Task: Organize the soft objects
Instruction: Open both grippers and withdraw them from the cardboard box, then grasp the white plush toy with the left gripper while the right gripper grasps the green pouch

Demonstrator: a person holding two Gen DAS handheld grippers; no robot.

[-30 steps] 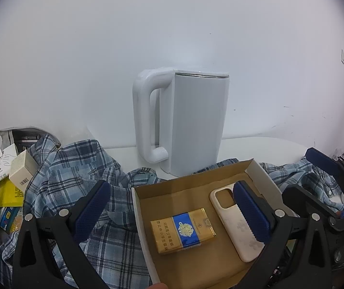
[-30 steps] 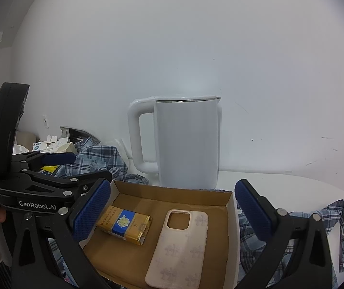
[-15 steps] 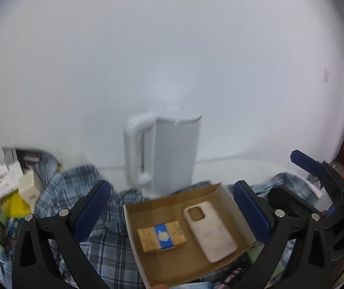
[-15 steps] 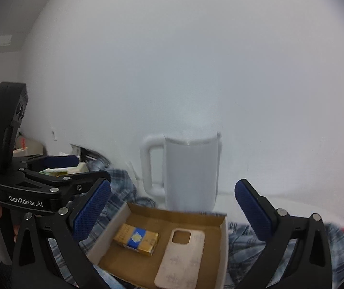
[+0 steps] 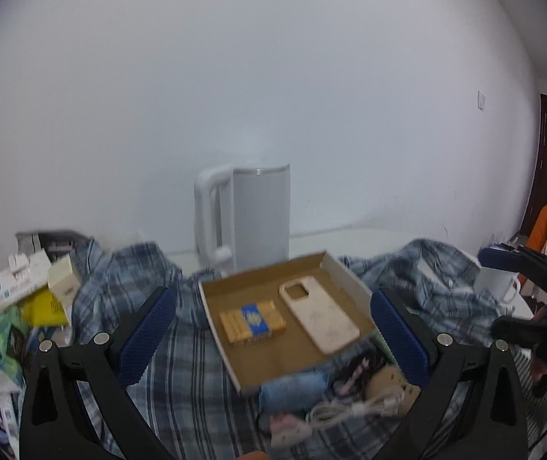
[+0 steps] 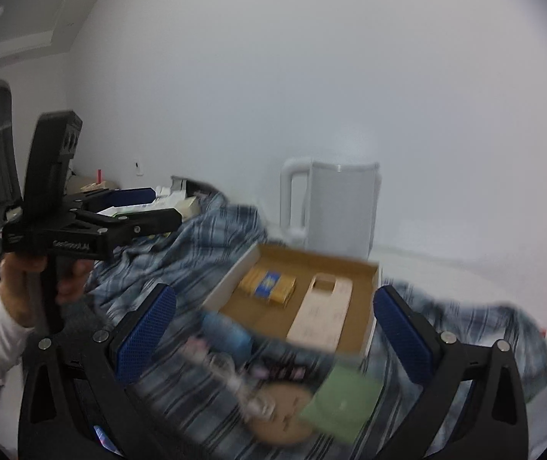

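A blue plaid shirt [image 5: 151, 280] lies crumpled over the table, spreading on both sides of a shallow cardboard box [image 5: 344, 272]. In the box lie a gold and blue packet [image 5: 252, 320] and a pale phone case [image 5: 317, 316]. My left gripper [image 5: 273, 329] hangs open above and in front of the box, holding nothing. My right gripper [image 6: 273, 329] is also open and empty, with the box [image 6: 369, 306] and the shirt [image 6: 181, 253] ahead of it. In the blurred right wrist view, a hand [image 6: 24, 280] holds the left gripper [image 6: 166, 203] at the left.
A white kettle [image 5: 250, 216] stands behind the box by the wall. Small cartons and packets [image 5: 24, 287] pile at the left. Cables [image 5: 350, 406], a blue cloth roll [image 5: 292, 387] and a green card [image 6: 338, 402] lie in front of the box. A white mug [image 5: 497, 287] stands at the right.
Both grippers have pulled back and up from the box, which looks smaller now. More shirt and the clutter in front of the box have come into view. Both stay open.
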